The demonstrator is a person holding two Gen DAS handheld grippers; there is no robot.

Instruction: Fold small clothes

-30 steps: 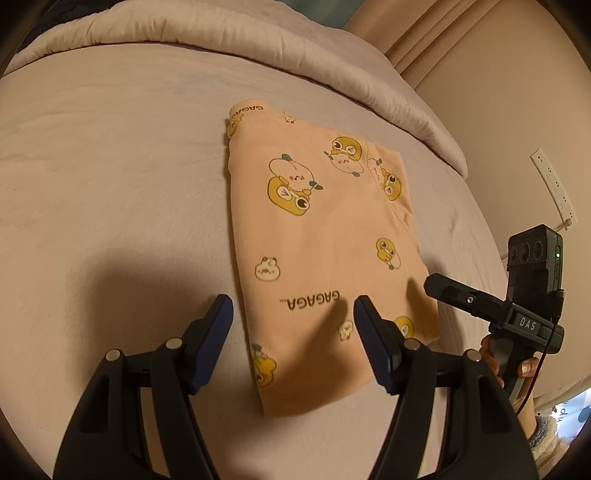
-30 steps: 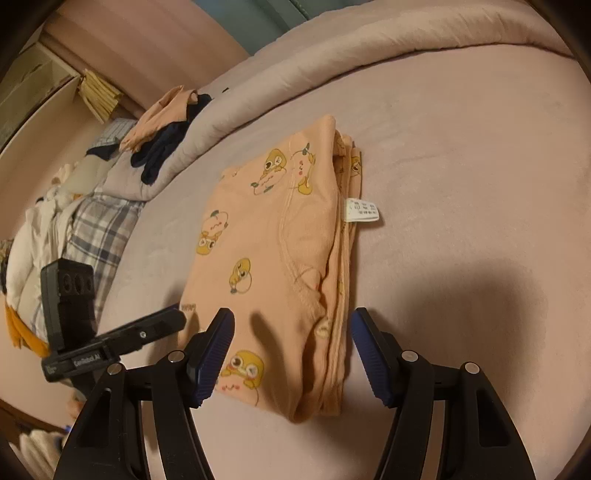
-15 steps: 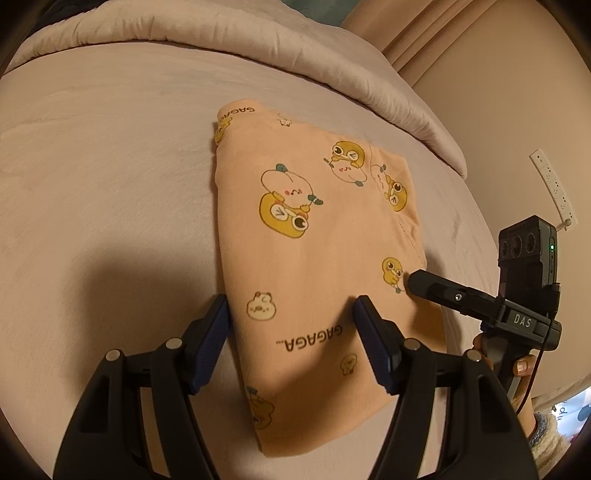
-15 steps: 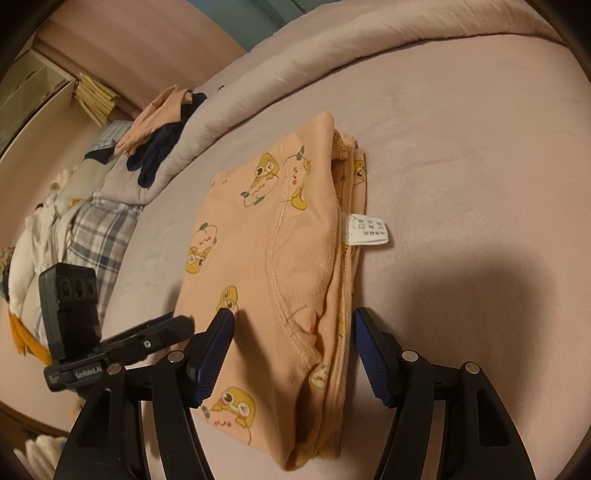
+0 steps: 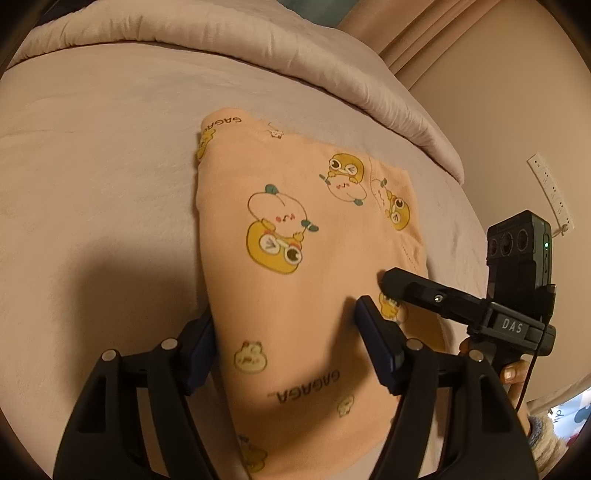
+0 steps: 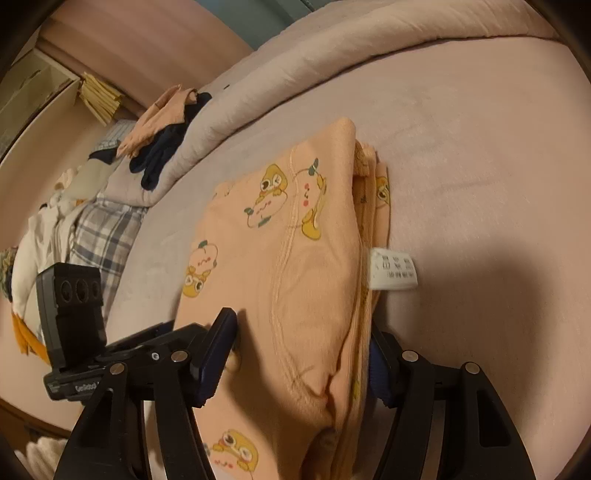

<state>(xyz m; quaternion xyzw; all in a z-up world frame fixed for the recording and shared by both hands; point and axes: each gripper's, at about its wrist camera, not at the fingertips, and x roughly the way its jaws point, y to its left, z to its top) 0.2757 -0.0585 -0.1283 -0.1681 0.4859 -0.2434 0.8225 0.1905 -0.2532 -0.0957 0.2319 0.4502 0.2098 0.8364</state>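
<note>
A folded peach garment with yellow cartoon prints lies on the pale bed sheet. My left gripper is open; its jaws straddle the garment's near left part, the left finger at the cloth's edge. My right gripper is open and straddles the garment's layered right edge, near a white care label. The right gripper also shows in the left wrist view, its finger over the cloth.
A rolled duvet runs along the far side of the bed. A heap of clothes and a plaid garment lie at the far left. A wall with a power strip stands to the right.
Both grippers have moved forward and down over the garment, so its near end now sits between each pair of open jaws. The garment itself has not shifted.
</note>
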